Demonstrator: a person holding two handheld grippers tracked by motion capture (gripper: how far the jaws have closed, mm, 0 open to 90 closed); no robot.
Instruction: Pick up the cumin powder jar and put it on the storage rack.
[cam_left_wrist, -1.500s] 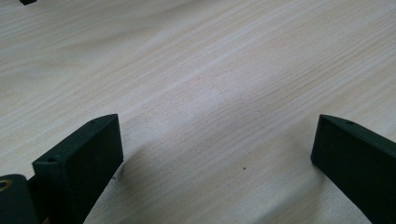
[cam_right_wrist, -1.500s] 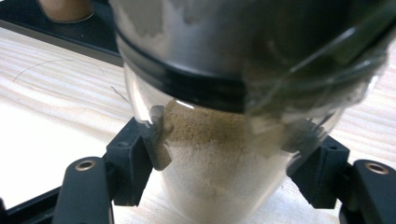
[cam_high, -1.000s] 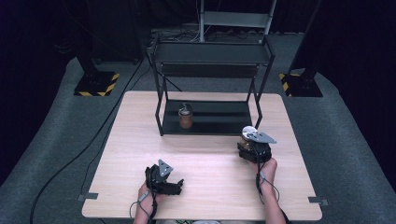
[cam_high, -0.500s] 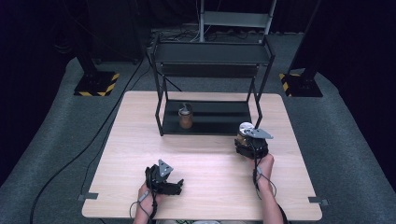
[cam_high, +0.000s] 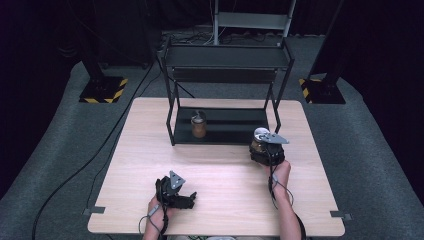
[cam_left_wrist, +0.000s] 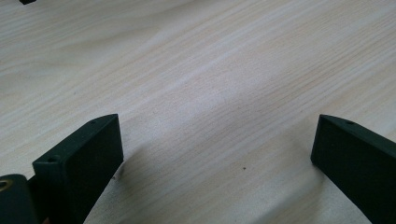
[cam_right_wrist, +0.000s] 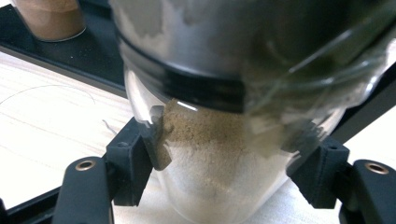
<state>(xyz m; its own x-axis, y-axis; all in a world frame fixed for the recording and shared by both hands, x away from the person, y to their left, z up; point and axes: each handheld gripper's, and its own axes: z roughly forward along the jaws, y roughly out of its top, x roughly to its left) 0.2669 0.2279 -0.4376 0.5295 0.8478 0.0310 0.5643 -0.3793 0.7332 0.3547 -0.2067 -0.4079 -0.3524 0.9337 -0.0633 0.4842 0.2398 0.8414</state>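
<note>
My right gripper (cam_high: 263, 148) is shut on a clear glass jar (cam_right_wrist: 224, 140) of tan powder with a metal lid and a black band under it; both pads press its sides. In the high view the jar (cam_high: 258, 141) is held just in front of the right end of the black shelf rack (cam_high: 225, 135). A second jar (cam_high: 199, 125) of brown powder stands on the rack's bottom shelf, left of centre, also seen at the top left as the brown jar (cam_right_wrist: 49, 18). My left gripper (cam_high: 189, 199) rests near the table's front edge, jaws wide open over bare wood (cam_left_wrist: 210, 93).
The rack has a dark upper shelf (cam_high: 227, 56) above the lower one. The wooden table (cam_high: 125, 165) has free room at left and in the middle. Cables trail over the grey floor (cam_high: 60, 150) at left; black stands with striped bases sit behind.
My right gripper with the jar has moved left and slightly back toward the rack's right front post. The left gripper has stayed put.
</note>
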